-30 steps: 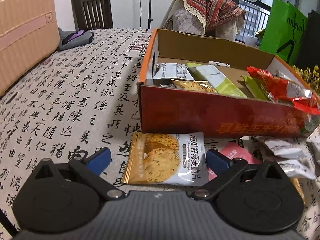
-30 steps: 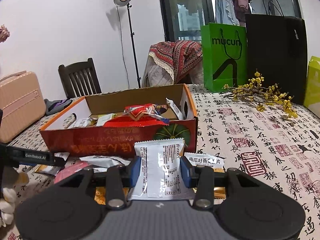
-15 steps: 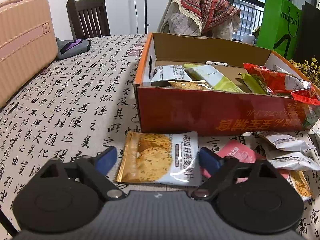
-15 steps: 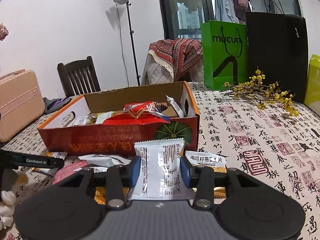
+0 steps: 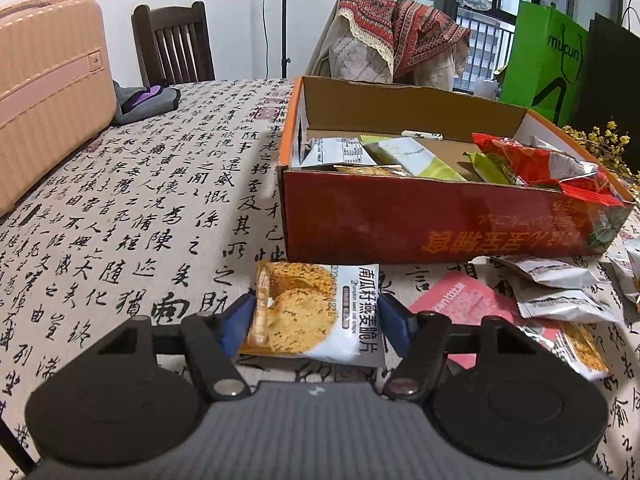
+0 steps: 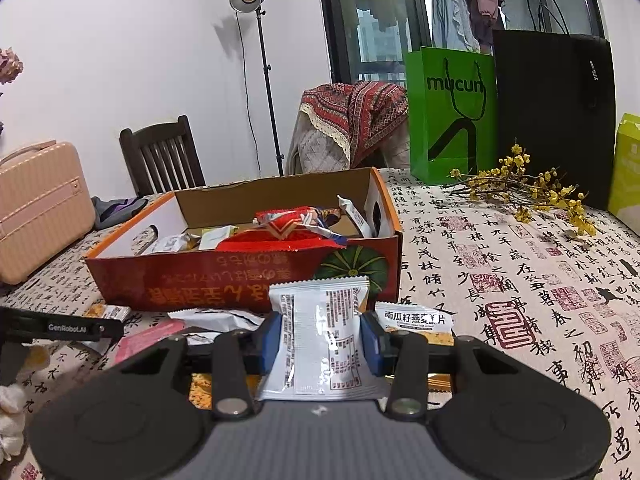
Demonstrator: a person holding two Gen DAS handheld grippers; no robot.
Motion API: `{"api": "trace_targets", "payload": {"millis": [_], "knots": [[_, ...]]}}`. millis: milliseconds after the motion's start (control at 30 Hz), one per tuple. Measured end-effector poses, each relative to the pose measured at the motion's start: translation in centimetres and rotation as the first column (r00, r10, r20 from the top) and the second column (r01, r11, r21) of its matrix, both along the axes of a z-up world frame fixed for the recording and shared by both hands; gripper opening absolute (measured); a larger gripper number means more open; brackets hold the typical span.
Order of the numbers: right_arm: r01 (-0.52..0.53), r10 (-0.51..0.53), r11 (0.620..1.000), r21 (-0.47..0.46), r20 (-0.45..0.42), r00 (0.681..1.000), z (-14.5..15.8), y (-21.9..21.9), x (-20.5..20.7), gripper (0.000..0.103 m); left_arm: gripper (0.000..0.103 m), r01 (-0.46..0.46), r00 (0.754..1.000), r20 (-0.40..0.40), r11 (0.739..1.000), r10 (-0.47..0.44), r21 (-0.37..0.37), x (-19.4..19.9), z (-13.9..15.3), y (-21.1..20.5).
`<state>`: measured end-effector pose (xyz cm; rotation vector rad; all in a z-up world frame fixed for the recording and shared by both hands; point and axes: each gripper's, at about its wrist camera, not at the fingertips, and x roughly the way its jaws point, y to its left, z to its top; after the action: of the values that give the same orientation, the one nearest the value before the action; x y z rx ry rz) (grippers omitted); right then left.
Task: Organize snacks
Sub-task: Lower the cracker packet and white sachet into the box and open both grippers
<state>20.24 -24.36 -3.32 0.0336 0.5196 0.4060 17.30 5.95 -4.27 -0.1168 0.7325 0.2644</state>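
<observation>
A red cardboard box (image 5: pixel 440 224) with several snack packets inside stands on the table; it also shows in the right wrist view (image 6: pixel 224 280). My left gripper (image 5: pixel 316 322) has its blue pads against both sides of an orange-and-white oat crisps packet (image 5: pixel 312 312) just in front of the box. My right gripper (image 6: pixel 322 336) is shut on a white snack packet (image 6: pixel 320 332), held upright above the table in front of the box. More loose packets (image 5: pixel 556 292) and a pink packet (image 5: pixel 460 300) lie on the table by the box front.
A pink suitcase (image 5: pixel 44 88) stands at the table's left. A dark folded cloth (image 5: pixel 144 100) lies beside it. A green bag (image 6: pixel 448 116), a black bag (image 6: pixel 556 112) and yellow flower sprigs (image 6: pixel 532 192) are at the right. Chairs stand behind the table.
My left gripper has closed from wide open onto the oat crisps packet. My right gripper keeps its hold on the white packet and has barely moved.
</observation>
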Motion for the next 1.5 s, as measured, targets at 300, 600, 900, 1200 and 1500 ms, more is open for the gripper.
{"api": "trace_targets", "payload": {"millis": [300,600,900,1200,1500], "knots": [[-0.006,0.006,1.000,0.010,0.018,1.000,0.5,-0.1,-0.6,0.041,0.068,0.026,0.995,0.095,1.000,-0.027,0.015,-2.7,2.4,-0.5],[-0.024,0.022,0.999,0.027,0.058,0.998,1.7,0.1,-1.1,0.041,0.068,0.036,0.982,0.186,0.999,-0.038,0.013,-3.8,5.0,-1.0],[-0.056,0.048,0.997,0.053,0.131,0.990,4.6,1.4,0.3,0.041,0.068,0.072,0.961,0.264,0.997,-0.079,0.036,-1.9,8.3,-2.5],[-0.076,0.065,0.995,0.068,0.160,0.985,7.4,4.0,4.2,0.041,0.068,0.071,0.955,0.286,0.997,-0.080,0.041,2.4,9.8,-3.3],[-0.049,0.041,0.997,0.062,0.125,0.991,7.1,6.8,9.2,0.041,0.068,0.005,0.969,0.246,1.000,0.001,-0.023,7.0,8.5,-1.8]]}}
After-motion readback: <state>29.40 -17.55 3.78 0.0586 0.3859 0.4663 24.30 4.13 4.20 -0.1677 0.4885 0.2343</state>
